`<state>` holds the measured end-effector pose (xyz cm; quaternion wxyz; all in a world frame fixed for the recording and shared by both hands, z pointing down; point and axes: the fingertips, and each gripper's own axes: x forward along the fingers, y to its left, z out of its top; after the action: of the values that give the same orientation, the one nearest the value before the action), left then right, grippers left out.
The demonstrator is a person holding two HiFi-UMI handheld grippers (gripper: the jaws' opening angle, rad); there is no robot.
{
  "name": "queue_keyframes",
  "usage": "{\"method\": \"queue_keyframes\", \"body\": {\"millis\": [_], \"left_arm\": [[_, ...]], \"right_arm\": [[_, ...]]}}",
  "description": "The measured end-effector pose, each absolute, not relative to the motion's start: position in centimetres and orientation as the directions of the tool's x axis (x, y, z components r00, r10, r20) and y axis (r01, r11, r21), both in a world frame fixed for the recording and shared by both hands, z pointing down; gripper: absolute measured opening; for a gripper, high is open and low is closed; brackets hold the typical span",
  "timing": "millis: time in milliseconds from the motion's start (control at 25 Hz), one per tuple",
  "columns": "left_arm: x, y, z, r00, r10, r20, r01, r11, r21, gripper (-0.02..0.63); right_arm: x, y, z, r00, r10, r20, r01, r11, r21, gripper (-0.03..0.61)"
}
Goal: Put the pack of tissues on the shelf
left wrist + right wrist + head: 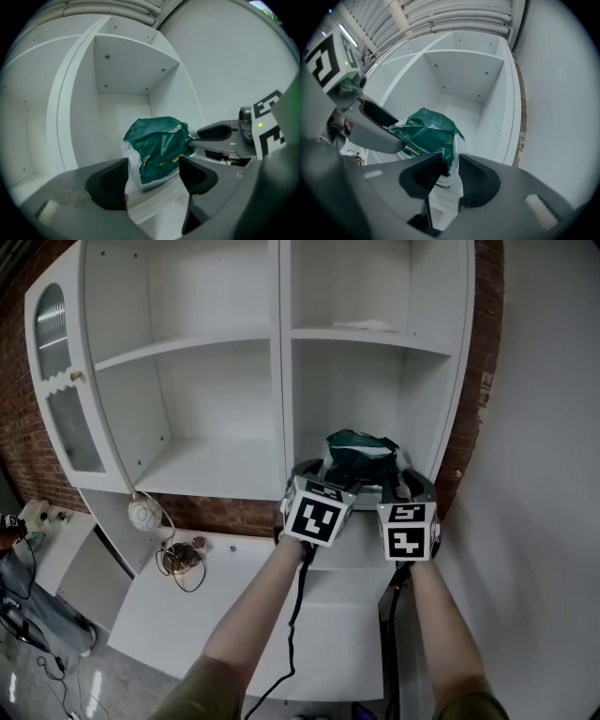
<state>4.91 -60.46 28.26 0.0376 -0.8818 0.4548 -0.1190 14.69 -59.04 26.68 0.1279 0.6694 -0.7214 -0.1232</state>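
A green pack of tissues (361,448) sat on the cabinet shelf (469,123). The left gripper (152,171) clamped its sides and the right gripper (451,164) pinched its wrapper edge, seemingly to settle it.

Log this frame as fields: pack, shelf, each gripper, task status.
pack of tissues: green, clear plastic edges, apparently resting on the compartment floor
shelf unit: white, open; pack in its lower right compartment
left gripper: jaws wide, pads against the pack's sides
right gripper: jaws narrow, pack's plastic edge between them; pinch unclear
status: pack is in the shelf, left gripper not yet off it
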Motion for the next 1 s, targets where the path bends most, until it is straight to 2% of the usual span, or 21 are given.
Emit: {"method": "queue_keyframes", "body": {"millis": [400, 1000], "left_arm": [[4.6, -60.3, 28.0, 0.553, -0.819, 0.154, -0.803, -0.573, -0.164, 0.356], [4.1, -60.2, 27.4, 0.539, -0.834, 0.116, -0.821, -0.551, -0.147, 0.356]], "right_arm": [[15.6, -58.8, 26.5, -0.098, -0.995, -0.009, -0.966, 0.093, 0.242, 0.152], [15.4, -58.3, 25.0, -0.109, -0.991, -0.082, -0.963, 0.085, 0.256, 0.183]]}}
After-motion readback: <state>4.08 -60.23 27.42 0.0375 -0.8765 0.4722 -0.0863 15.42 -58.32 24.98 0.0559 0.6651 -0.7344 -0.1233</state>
